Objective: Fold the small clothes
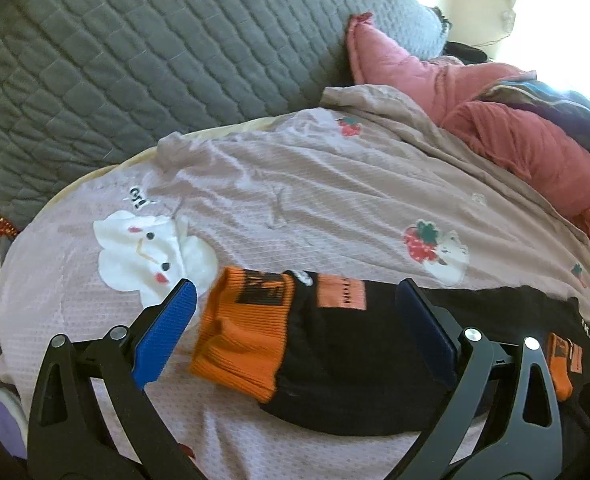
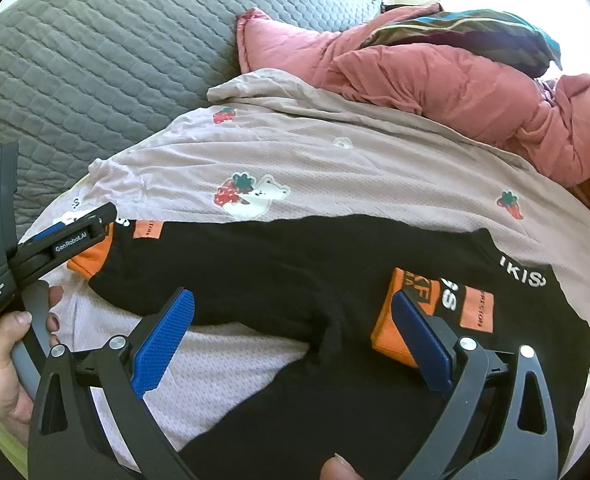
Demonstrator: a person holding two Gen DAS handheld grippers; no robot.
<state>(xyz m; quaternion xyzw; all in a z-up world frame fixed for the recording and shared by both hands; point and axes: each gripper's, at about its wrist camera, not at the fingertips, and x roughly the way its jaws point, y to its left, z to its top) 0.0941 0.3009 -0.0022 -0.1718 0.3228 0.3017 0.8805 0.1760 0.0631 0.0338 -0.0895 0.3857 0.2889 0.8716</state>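
Left wrist view: left gripper (image 1: 295, 320) and right gripper (image 2: 295, 328) both spread wide, holding nothing, over black top (image 2: 295, 264) flat on blanket (image 2: 335, 168); risk: pinching blanket with orange cuff (image 1: 243, 332)

My left gripper (image 1: 295, 292) stands wide, one leg's orange cuff (image 1: 243, 328) lying between its fingers with slack either side. My right gripper (image 2: 295, 304) is as wide over the black trousers (image 2: 295, 256), its right finger against the other cuff (image 2: 407, 320). Beyond the trousers the blanket (image 2: 375, 168) lies bare up to its far edge. The grey cushion (image 1: 135, 60) walls off the far left. The pink quilt (image 2: 455, 88) heaps along the far right edge.
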